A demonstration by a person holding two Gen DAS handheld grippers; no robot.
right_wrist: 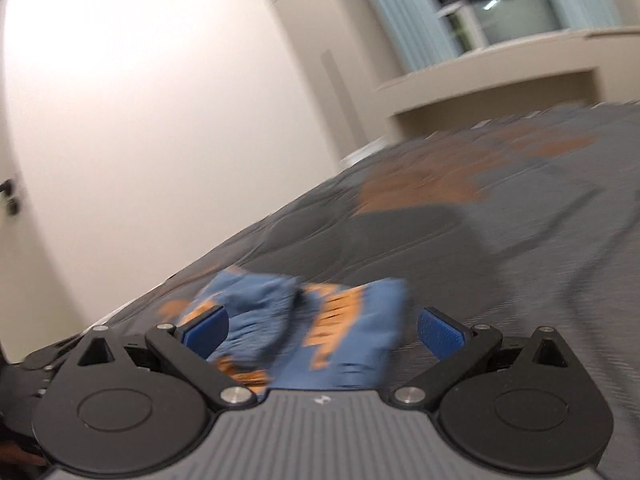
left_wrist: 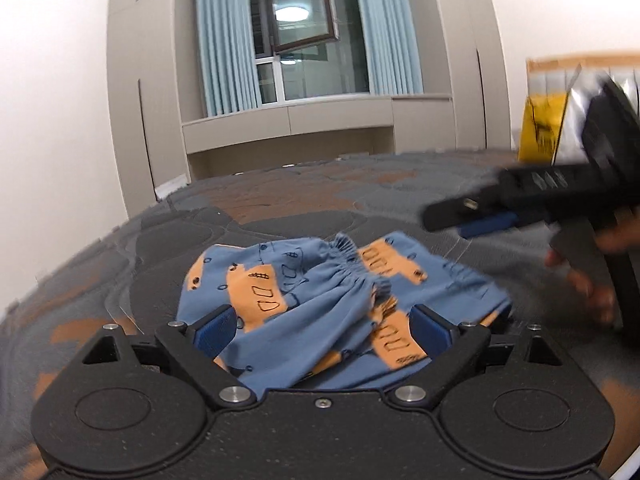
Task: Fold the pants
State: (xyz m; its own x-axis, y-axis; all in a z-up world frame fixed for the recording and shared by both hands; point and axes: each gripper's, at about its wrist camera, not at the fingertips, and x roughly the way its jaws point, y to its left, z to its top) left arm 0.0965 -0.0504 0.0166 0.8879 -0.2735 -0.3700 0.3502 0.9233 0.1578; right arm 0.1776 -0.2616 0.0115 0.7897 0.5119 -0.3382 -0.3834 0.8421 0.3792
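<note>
Both claws spread wide, L claw [left_wrist: 322,330] over pants [left_wrist: 320,292]; R-hand [left_wrist: 588,276] only in L view.

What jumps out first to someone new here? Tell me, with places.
The blue pants with orange vehicle prints catch the eye first, lying bunched on the grey and orange bedspread directly ahead of the open left claw. At the right of the left wrist view the blurred right claw hangs above the bed. Behind, an open window sits between pale blue curtains.
</note>
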